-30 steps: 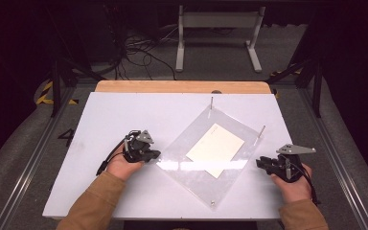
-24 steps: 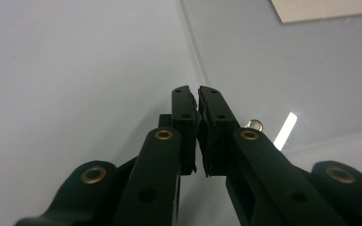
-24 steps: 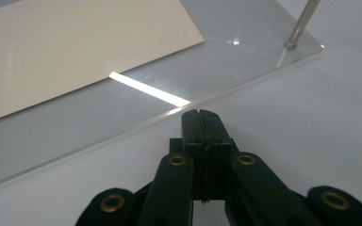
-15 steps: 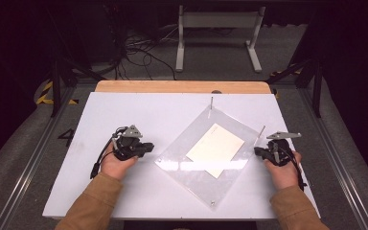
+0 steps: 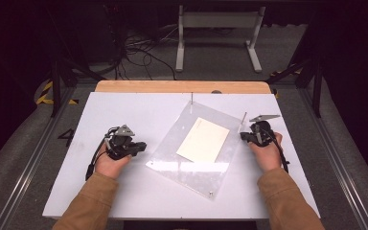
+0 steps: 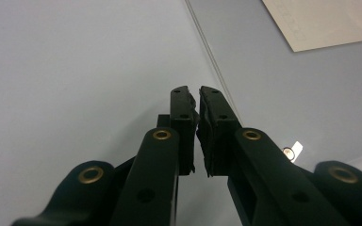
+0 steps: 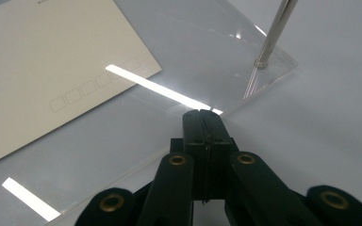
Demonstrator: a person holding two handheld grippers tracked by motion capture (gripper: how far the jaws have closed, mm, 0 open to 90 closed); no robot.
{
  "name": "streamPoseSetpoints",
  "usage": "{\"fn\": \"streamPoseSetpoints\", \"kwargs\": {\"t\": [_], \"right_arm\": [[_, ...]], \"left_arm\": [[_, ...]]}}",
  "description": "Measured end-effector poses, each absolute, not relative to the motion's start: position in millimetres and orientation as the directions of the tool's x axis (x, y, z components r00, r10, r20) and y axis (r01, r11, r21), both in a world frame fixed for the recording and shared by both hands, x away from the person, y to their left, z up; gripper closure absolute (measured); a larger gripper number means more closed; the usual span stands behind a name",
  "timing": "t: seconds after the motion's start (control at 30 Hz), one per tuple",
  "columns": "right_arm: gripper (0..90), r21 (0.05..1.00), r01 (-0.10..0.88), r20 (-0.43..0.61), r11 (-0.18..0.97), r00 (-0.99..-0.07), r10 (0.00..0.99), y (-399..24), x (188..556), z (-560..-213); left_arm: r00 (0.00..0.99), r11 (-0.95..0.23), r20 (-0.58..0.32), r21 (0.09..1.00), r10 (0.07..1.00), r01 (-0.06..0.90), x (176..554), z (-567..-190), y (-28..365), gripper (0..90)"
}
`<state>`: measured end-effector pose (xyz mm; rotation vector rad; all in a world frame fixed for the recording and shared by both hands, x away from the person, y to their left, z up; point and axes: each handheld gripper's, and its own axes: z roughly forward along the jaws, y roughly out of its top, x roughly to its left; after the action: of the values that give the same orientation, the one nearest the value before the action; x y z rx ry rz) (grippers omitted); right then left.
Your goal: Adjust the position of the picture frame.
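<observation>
A clear acrylic plate (image 5: 191, 165) lies askew on the white table (image 5: 124, 110), with a cream card (image 5: 203, 140) at its middle. Thin metal pins (image 5: 243, 117) stand at its far corners. My left gripper (image 5: 141, 145) rests left of the plate, pointing at its left edge. Its jaws (image 6: 199, 92) have just eased apart to a sliver, with nothing between them, and the plate edge (image 6: 217, 70) runs just ahead. My right gripper (image 5: 243, 135) is at the plate's right edge near one pin (image 7: 275, 28). Its jaws (image 7: 206, 113) are shut and empty, tips over the plate rim, with the card (image 7: 52, 70) ahead on the left.
A wooden strip (image 5: 182, 86) runs along the table's far edge. Beyond it on the floor are a grey metal stand (image 5: 218, 28) and loose cables (image 5: 139, 48). Metal rails (image 5: 28, 158) flank the table. Bare white tabletop lies left of and in front of the plate.
My right hand has moved away from me and leftward to the plate's far right corner, and its jaws have shut. My left hand has drifted slightly left, away from the plate.
</observation>
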<state>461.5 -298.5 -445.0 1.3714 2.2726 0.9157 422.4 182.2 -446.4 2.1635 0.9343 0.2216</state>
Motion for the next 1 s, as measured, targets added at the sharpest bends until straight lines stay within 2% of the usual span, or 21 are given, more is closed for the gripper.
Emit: {"fn": "streamPoseSetpoints", "kwargs": {"t": [0.3, 0.37, 0.47, 0.63, 0.77, 0.83, 0.9, 1.0], "right_arm": [[89.6, 0.686, 0.636, 0.040, 0.352, -0.516, 0.855, -264.2, 494.6, -446.9], [89.6, 0.691, 0.600, 0.010, 0.403, -0.566, 0.824, -251.8, 506.1, -447.4], [89.5, 0.682, 0.596, 0.007, 0.424, -0.585, 0.811, -245.7, 512.5, -446.1], [89.5, 0.686, 0.595, -0.025, 0.419, -0.557, 0.830, -243.6, 510.7, -442.5], [89.2, 0.704, 0.597, 0.000, 0.384, -0.541, 0.841, -249.4, 506.6, -438.1], [88.7, 0.712, 0.595, 0.010, 0.374, -0.540, 0.841, -253.4, 503.6, -434.8], [88.1, 0.722, 0.588, 0.020, 0.366, -0.545, 0.838, -258.1, 499.5, -431.9], [84.4, 0.720, 0.591, 0.056, 0.365, -0.573, 0.818, -262.8, 491.1, -429.0]], "left_arm": [[0.699, -0.448, -0.146, 0.672, 0.700, 0.589, 416.0, -454.3, 196.5, 84.7], [0.701, -0.451, -0.150, 0.669, 0.697, 0.591, 412.5, -454.1, 196.8, 84.7], [0.700, -0.453, -0.143, 0.669, 0.699, 0.589, 408.8, -453.1, 201.3, 84.7], [0.707, -0.464, -0.159, 0.653, 0.689, 0.599, 404.9, -458.5, 203.8, 86.2], [0.741, -0.471, -0.246, 0.638, 0.625, 0.609, 402.5, -460.4, 196.0, 89.7], [0.761, -0.501, -0.217, 0.639, 0.611, 0.584, 400.7, -458.9, 192.7, 89.9], [0.785, -0.504, -0.256, 0.646, 0.565, 0.573, 401.0, -461.3, 192.6, 90.0], [0.822, -0.542, -0.252, 0.648, 0.510, 0.535, 398.1, -461.2, 185.2, 90.0]]}}
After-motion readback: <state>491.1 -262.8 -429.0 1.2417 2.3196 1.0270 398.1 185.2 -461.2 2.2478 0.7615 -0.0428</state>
